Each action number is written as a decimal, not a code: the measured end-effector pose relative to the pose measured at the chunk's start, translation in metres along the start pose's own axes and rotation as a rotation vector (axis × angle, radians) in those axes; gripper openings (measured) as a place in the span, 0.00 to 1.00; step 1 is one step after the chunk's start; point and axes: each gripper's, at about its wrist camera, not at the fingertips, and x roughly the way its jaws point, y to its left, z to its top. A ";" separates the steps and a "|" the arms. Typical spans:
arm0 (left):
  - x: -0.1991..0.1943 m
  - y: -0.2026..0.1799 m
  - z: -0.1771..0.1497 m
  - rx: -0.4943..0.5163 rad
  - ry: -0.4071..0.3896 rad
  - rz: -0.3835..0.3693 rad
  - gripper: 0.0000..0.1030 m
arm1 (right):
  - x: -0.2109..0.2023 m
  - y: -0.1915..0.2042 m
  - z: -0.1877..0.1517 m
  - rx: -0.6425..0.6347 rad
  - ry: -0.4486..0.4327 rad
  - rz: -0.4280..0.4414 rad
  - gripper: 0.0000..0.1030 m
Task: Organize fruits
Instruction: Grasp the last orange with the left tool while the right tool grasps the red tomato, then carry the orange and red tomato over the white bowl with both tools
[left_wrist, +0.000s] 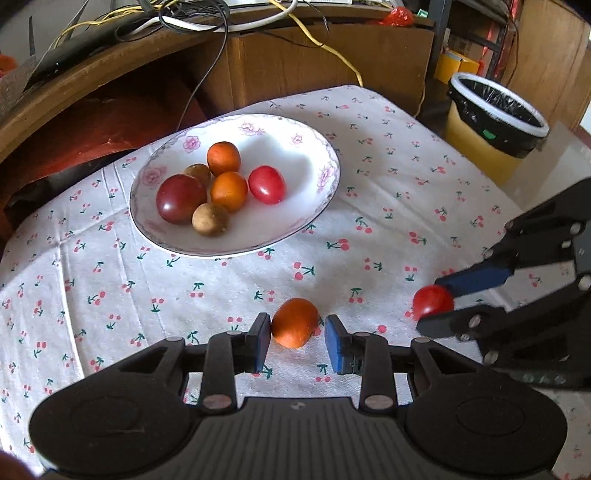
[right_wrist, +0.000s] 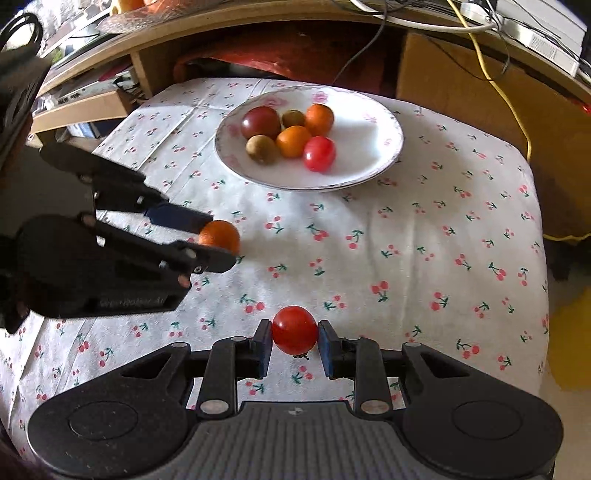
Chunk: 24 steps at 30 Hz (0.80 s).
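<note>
Left tool (left_wrist: 297, 334) spread around an orange fruit (left_wrist: 295, 323), left pad touching its skin, right pad just clear of it; not yet a firm pinch. Right tool (right_wrist: 294, 341) pressed against both sides of a red tomato (right_wrist: 294, 335), pinching it just above the cherry-print cloth on the table (right_wrist: 424, 236). Landmark: a white plate (left_wrist: 325, 173) with a pink flower rim, at the far side of the table. Already on the plate, six fruits bunched at its left half: two orange, one bright red, one dark red, two small brown. Orange fruit well short of the plate, on the near side and roughly in line with its right rim; red tomato also on the near side, farther right of the plate. Both tools close together, side by side, each visible in the other's camera. Likely risks: round, smooth fruit rolling out sideways if the left tool closes off-centre or lifts before the right pad makes contact; tomato skin bruising or splitting under too hard a squeeze; the two tools knocking together when carried toward the plate at once; a fruit dropped onto the crowded left half nudging others toward the shallow rim, so the empty right half appears safer.
</note>
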 end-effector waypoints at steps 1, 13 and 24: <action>0.002 0.000 0.000 -0.003 0.008 0.000 0.39 | 0.001 -0.002 0.001 0.002 -0.001 0.000 0.21; 0.000 -0.009 0.004 -0.003 -0.003 0.021 0.34 | 0.002 -0.012 0.004 0.001 -0.005 -0.011 0.21; -0.007 -0.019 -0.007 0.007 0.018 0.028 0.34 | 0.000 -0.010 0.001 -0.026 -0.006 -0.012 0.22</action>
